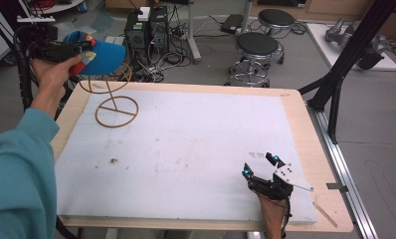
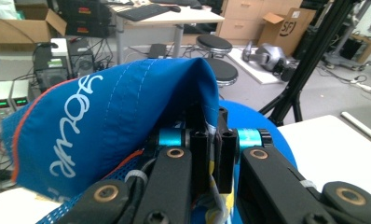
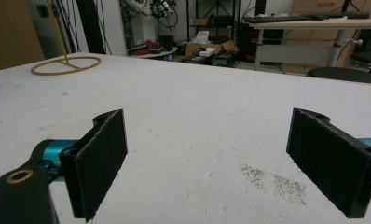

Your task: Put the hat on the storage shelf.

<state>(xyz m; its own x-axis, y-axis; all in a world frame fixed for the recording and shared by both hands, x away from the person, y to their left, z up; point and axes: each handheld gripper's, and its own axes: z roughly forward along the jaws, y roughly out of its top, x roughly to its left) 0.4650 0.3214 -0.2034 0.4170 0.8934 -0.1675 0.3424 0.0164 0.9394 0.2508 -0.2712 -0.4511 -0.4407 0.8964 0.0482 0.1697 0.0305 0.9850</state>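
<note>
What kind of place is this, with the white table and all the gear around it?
Most likely a robotics or engineering lab. Beyond the white table the floor holds computer towers amid tangled cables, round black stools and a black metal frame. The left gripper view adds a keyboard desk and cardboard boxes.

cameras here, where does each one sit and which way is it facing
High view: above the person's side, looking forward and down on the white foam-topped table; teal sleeve, both hands show.
Left gripper view: rides the left gripper, facing the clamped blue fabric cap.
Right gripper view: rides the open right gripper, low over the table.
Shared: high and right gripper views both show the tan wire stand.
</note>
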